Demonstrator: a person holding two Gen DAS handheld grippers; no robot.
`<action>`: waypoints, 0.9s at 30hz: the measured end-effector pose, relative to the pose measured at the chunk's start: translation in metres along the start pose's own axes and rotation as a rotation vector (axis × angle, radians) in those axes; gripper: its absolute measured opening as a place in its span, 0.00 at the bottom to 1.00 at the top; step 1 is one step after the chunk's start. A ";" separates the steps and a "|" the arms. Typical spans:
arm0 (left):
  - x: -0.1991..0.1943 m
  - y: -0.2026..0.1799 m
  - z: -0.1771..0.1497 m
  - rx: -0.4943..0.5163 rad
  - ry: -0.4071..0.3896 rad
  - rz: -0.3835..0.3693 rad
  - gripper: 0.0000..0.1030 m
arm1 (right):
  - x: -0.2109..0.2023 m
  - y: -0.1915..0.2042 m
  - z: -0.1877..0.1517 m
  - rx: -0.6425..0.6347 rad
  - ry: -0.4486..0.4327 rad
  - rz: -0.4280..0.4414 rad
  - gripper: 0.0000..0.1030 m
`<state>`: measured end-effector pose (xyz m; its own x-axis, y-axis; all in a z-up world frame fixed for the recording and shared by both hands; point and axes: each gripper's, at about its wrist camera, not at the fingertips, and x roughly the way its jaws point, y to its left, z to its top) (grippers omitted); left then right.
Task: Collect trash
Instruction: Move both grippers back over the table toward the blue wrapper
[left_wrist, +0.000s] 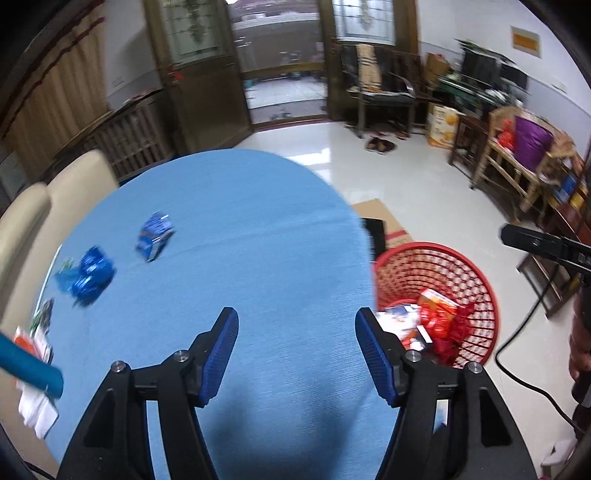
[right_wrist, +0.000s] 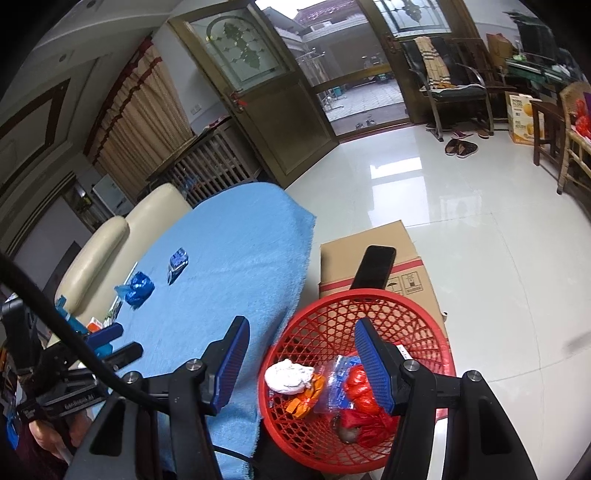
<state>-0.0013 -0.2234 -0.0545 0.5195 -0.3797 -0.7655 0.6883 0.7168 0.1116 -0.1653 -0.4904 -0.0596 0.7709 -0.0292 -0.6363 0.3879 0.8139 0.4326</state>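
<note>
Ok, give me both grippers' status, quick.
Left gripper: open, holding nothing, over the blue tablecloth.
Right gripper: open, empty, above the red basket.

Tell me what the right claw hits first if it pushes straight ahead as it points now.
Probably the red basket: the right claw, open and empty, points at its near rim, right beside the blue tablecloth edge. Depth is unclear, so it might clip the cloth edge first.

My grippers' pads (left_wrist: 221, 354) are ribbed blue on black arms. Beside the sky-blue tablecloth (left_wrist: 258, 240) stands a red lattice basket (right_wrist: 369, 306); on the cloth lie two shiny blue wrappers (left_wrist: 88, 275).
</note>
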 end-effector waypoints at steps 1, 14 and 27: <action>-0.001 0.007 -0.002 -0.015 -0.001 0.013 0.65 | 0.002 0.005 0.000 -0.008 0.004 0.002 0.62; -0.034 0.090 -0.034 -0.179 -0.040 0.186 0.66 | 0.032 0.084 -0.008 -0.147 0.070 0.052 0.62; -0.056 0.111 -0.045 -0.213 -0.083 0.217 0.68 | 0.038 0.133 -0.017 -0.247 0.094 0.073 0.62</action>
<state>0.0231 -0.0965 -0.0283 0.6888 -0.2445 -0.6825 0.4398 0.8893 0.1252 -0.0929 -0.3737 -0.0376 0.7373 0.0792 -0.6709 0.1891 0.9292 0.3175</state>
